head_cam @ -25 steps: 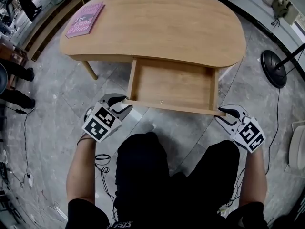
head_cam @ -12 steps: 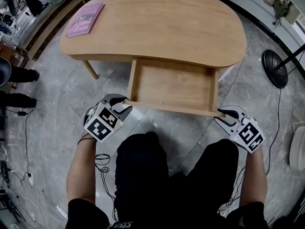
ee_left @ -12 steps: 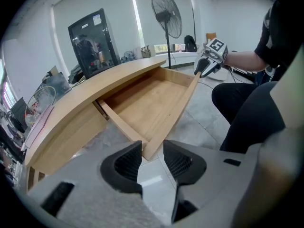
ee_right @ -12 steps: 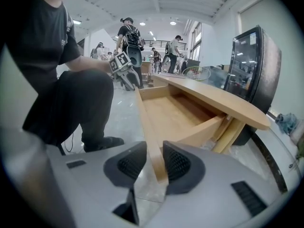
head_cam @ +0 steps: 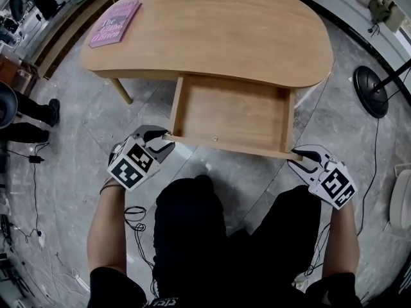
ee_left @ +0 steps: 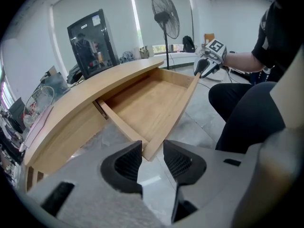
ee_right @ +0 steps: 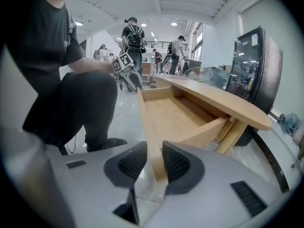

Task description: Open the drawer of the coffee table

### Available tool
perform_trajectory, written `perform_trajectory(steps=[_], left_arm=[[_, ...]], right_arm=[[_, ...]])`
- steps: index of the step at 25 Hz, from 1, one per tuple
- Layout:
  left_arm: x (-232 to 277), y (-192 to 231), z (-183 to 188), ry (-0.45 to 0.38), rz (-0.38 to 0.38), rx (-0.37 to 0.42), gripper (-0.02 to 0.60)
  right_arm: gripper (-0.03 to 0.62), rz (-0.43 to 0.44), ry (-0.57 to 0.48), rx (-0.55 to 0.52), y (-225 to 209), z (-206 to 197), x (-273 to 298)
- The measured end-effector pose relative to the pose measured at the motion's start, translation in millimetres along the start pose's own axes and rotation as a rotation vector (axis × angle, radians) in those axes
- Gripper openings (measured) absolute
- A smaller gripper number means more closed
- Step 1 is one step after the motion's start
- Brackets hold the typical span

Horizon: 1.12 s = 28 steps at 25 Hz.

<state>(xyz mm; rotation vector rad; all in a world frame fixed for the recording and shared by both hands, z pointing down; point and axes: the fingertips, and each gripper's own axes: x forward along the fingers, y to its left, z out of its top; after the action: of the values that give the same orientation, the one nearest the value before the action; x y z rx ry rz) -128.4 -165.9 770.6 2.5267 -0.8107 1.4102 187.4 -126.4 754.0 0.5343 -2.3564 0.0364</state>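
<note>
The light wooden coffee table (head_cam: 212, 31) has its drawer (head_cam: 231, 111) pulled well out, and nothing lies in it. A small knob (head_cam: 214, 138) sits mid-way along the drawer front (head_cam: 244, 147). My left gripper (head_cam: 164, 136) is shut on the front's left corner; in the left gripper view (ee_left: 152, 158) the board's tip (ee_left: 173, 115) sits snug between the pads. At the right corner my right gripper (head_cam: 297, 154) is shut on the same board, and both pads press it in the right gripper view (ee_right: 154, 163). Each gripper shows at the far corner in the other's view.
A pink book (head_cam: 114, 23) lies on the tabletop's far left. A black round stand base (head_cam: 369, 92) and its cable are on the floor at right. Loose cables (head_cam: 138, 217) lie by my left knee. Another person's feet (head_cam: 38, 111) stand at far left.
The drawer has slid a little further out from under the tabletop. Both grippers stay on its front corners. The feet at far left have shifted.
</note>
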Motion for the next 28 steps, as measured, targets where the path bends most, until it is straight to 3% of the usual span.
perform_trajectory(steps=[16,28], left_arm=[[12,-20,-13,0.02,-0.026,0.003,0.15],[8,-22,-8,0.024,0.001,0.062,0.153]], right_arm=[[0.12,0.005,0.005,0.027,7,-18,5],[0.137,-0.035,-0.123,0.104,-3,-3,-22]])
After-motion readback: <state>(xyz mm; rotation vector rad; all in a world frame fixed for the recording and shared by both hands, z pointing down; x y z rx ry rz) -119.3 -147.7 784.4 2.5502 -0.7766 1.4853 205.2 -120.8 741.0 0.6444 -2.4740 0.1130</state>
